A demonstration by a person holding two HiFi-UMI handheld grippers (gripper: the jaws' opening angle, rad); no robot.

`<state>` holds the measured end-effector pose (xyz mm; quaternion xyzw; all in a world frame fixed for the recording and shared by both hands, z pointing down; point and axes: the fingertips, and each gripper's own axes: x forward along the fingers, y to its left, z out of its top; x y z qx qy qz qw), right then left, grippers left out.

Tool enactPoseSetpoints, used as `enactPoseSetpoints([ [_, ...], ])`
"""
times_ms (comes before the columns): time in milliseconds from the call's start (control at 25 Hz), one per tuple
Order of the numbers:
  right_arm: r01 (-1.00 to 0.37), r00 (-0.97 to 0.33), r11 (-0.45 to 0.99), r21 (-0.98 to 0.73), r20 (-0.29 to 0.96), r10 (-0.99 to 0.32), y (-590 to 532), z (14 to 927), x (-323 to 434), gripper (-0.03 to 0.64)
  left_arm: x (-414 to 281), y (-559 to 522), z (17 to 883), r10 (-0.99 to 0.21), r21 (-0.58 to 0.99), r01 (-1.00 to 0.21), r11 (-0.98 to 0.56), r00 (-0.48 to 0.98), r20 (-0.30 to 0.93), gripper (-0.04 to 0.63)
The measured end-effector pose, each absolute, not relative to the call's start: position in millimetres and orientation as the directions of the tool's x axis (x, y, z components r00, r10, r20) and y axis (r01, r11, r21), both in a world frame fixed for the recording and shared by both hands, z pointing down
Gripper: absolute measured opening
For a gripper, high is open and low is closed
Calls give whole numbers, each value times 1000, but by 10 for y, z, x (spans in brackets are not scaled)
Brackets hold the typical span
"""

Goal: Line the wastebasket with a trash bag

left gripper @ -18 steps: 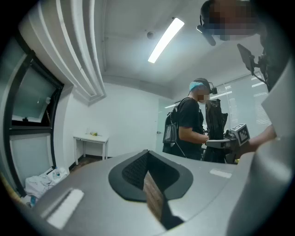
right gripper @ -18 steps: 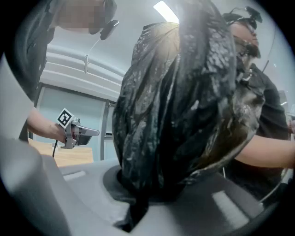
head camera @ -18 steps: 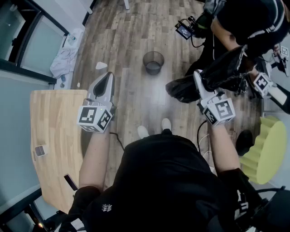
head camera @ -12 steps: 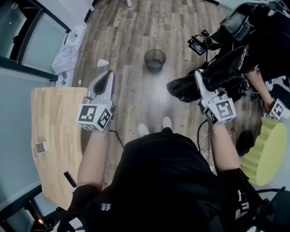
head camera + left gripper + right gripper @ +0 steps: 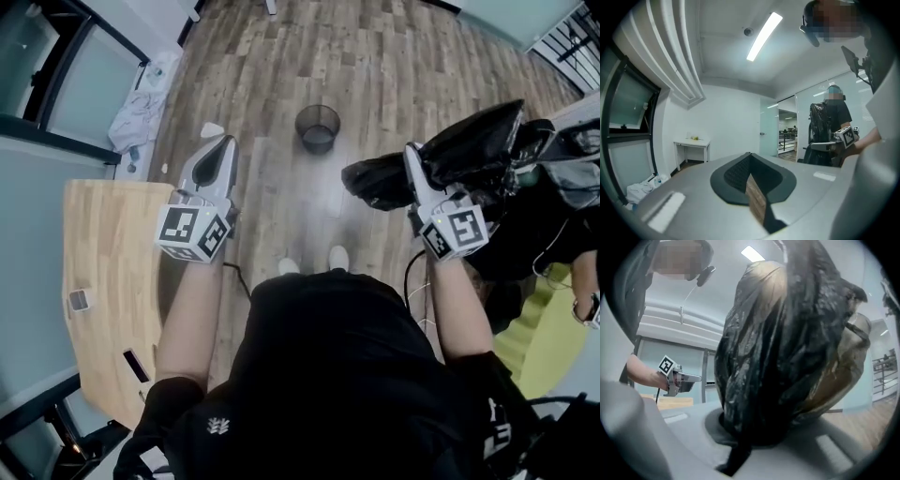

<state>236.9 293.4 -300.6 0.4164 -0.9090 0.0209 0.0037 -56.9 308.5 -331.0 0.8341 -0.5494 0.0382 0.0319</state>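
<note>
The black mesh wastebasket [image 5: 318,127] stands empty on the wood floor, well ahead of my feet. My right gripper [image 5: 412,159] is shut on a crumpled black trash bag [image 5: 450,155], held at about chest height to the right of the basket. In the right gripper view the bag [image 5: 787,343] fills the frame and rises out of the closed jaws of the right gripper [image 5: 738,441]. My left gripper [image 5: 216,159] is shut with nothing in it, over the floor left of the basket. The left gripper [image 5: 751,161] shows its pads pressed together.
A wooden table [image 5: 103,272] lies at my left with a phone [image 5: 133,364] on it. A white cloth heap [image 5: 141,112] sits by the glass wall. Another person [image 5: 539,225] stands close at my right, near a yellow-green seat [image 5: 548,347]. A white side table [image 5: 691,143] stands against the far wall.
The other person has moved from the upper right, close to the bag, down to my right side. Both grippers hold about the same places, and the bag stays in the right one.
</note>
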Motion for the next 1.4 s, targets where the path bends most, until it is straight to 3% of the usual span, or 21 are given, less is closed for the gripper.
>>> enactPoseSetpoints([
  [280,-736,-675,676,29,35,-737,2604,-2939,2555,2,-331,2859,-3262,-932,-14,-935,-355,352,85,6],
  [920,-778,-627,628,20,39,-778,1261,-2960,2201,2,-943,1589,-3130,-954,-51,-956,-290,285,87,6],
  [1080,-772,-631,634,47,65,-773,713,-3068,1782,2,-1215,1020,-3189,-944,-21,-946,-324,322,69,6],
  [1400,-836,-548,545,-72,40,-835,-37,-2752,1628,2,-1218,210,-3070,-923,-19,-923,-385,384,38,6],
])
